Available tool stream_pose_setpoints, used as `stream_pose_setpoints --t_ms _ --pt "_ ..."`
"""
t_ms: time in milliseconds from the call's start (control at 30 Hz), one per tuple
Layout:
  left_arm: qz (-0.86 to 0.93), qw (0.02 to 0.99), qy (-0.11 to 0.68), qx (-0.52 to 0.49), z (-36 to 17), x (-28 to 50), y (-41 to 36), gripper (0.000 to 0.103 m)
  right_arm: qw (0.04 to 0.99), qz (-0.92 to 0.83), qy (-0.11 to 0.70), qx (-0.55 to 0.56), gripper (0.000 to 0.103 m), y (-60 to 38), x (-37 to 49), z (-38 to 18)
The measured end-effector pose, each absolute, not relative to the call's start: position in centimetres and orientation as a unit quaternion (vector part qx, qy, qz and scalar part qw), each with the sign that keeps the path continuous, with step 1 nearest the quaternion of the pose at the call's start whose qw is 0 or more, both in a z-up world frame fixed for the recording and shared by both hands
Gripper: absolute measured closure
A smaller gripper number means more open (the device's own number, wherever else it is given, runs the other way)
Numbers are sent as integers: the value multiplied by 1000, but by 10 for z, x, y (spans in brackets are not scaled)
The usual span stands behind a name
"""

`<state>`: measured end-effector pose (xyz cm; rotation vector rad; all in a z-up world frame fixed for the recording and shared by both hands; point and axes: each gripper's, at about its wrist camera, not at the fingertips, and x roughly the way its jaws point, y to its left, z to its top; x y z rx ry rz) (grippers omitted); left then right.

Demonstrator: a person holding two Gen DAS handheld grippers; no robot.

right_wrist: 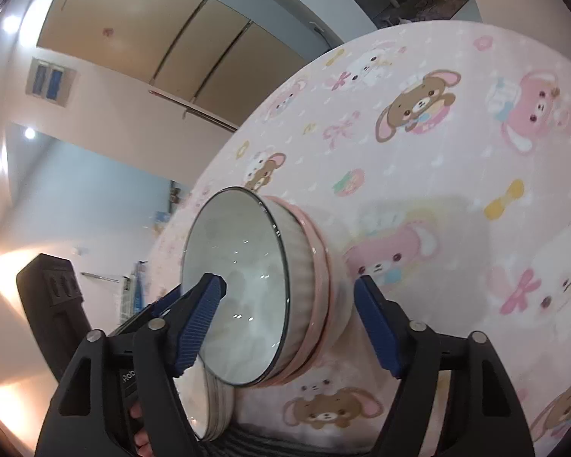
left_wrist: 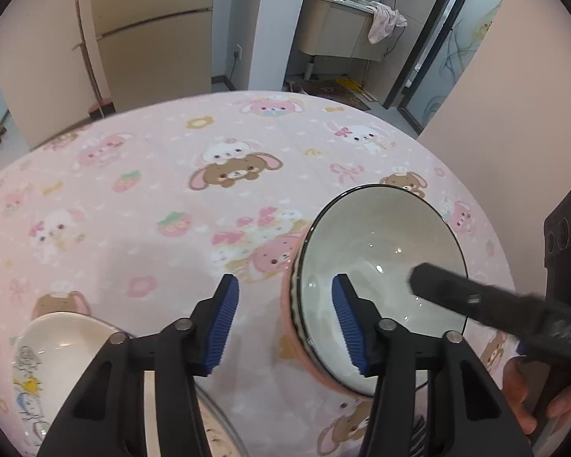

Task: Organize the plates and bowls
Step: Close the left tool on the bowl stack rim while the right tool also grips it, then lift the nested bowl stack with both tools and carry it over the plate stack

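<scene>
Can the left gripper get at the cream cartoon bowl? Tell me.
Probably yes: the cream cartoon bowl sits uncovered beside the left gripper, whose fingers straddle the black-rimmed bowl's rim; it must back off that first.

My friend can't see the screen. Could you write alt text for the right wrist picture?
A ribbed bowl with a dark rim and pink base sits on a pink cartoon-animal tablecloth, straddled by the blue-padded right gripper: one finger inside the bowl, the other outside, neither visibly pressing.

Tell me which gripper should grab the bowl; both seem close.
Right gripper, probably: its pads closely flank the wall of the bowl. The left gripper straddles the rim too, but its outer pad stands clear.
</scene>
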<state>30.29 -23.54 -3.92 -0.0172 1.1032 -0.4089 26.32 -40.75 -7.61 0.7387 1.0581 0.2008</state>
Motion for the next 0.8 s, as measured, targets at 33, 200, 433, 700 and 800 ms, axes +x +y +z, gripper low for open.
stream_pose_setpoints --t_ms 33,200,433,700,800 --pt "-197 826 528 -22 -42 305 -235 56 797 87 497 333 43 -405 264 -76" --pt "-190 827 526 -49 -51 307 -235 56 794 90 508 321 63 -404 269 -83" --pt "-210 794 563 -92 -69 312 -236 56 782 87 518 335 64 -404 272 -101" --pt "-234 771 581 -113 -73 318 -236 56 773 93 498 381 62 -410 272 -113" --pt "-242 757 595 -120 -77 321 -238 54 769 108 505 378 62 -408 276 -116"
